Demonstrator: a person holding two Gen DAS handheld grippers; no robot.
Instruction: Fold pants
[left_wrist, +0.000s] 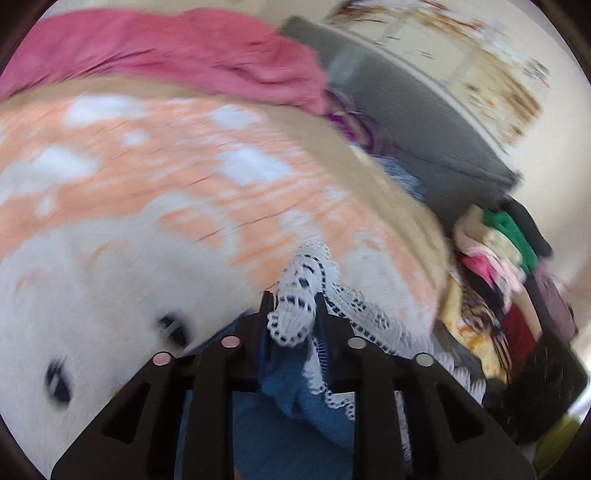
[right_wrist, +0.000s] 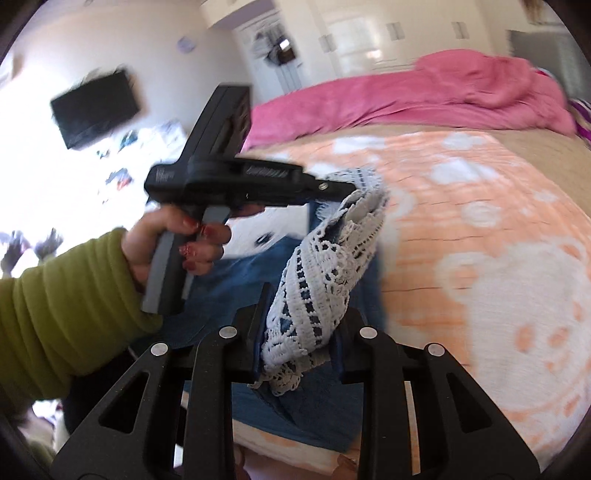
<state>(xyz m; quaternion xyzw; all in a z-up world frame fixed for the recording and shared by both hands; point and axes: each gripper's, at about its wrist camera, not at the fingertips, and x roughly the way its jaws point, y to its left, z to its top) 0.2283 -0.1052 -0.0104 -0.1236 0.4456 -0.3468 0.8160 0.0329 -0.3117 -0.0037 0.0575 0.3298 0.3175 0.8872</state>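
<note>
Blue denim pants with a white lace hem hang lifted over the orange and white blanket. My right gripper is shut on a bunch of the lace hem. In the right wrist view my left gripper, held by a hand in a green sleeve, pinches the other end of the lace. The left wrist view shows the left gripper shut on the lace hem, blue denim hanging below. The lace stretches taut between both grippers.
A pink cover lies crumpled at the far side of the bed. A grey headboard stands behind it. A stack of folded clothes sits beside the bed at the right. A dark TV hangs on the wall.
</note>
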